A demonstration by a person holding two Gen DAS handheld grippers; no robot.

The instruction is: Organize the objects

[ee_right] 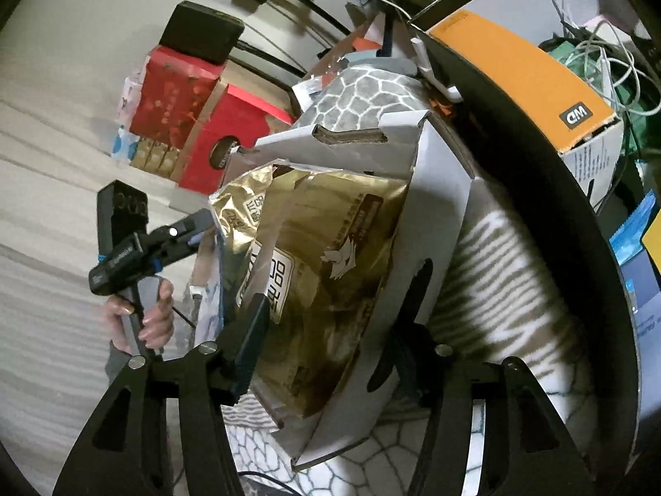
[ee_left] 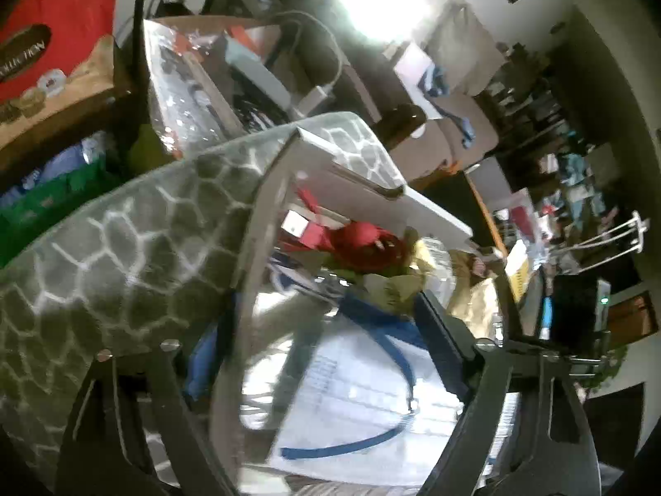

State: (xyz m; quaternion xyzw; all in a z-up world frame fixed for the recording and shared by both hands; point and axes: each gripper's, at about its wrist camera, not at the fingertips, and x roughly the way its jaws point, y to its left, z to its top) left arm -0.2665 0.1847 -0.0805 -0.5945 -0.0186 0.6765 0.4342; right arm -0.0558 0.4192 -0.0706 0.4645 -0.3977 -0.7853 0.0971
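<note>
A white cardboard box (ee_right: pixel 438 223) with handle cutouts is held tilted, full of packets, the nearest a gold foil bag (ee_right: pixel 330 264). My right gripper (ee_right: pixel 326 343) is shut on the box: one finger inside against the gold bag, the other outside the box wall. My left gripper (ee_left: pixel 314 330) holds the box's opposite wall (ee_left: pixel 248 281), one finger hidden behind the grey pebble-pattern cloth (ee_left: pixel 103 256), the other inside the box near red and green packets (ee_left: pixel 367 244). The left gripper also shows in the right wrist view (ee_right: pixel 194 227), held by a hand.
Red gift boxes (ee_right: pixel 198 124) stand on the floor by the wall. An orange WD box (ee_right: pixel 524 78) and tangled white cables (ee_right: pixel 611 66) lie on the right. A clear plastic tub (ee_left: pixel 194 95) of clutter and a red biscuit box (ee_left: pixel 53 49) are beyond the box.
</note>
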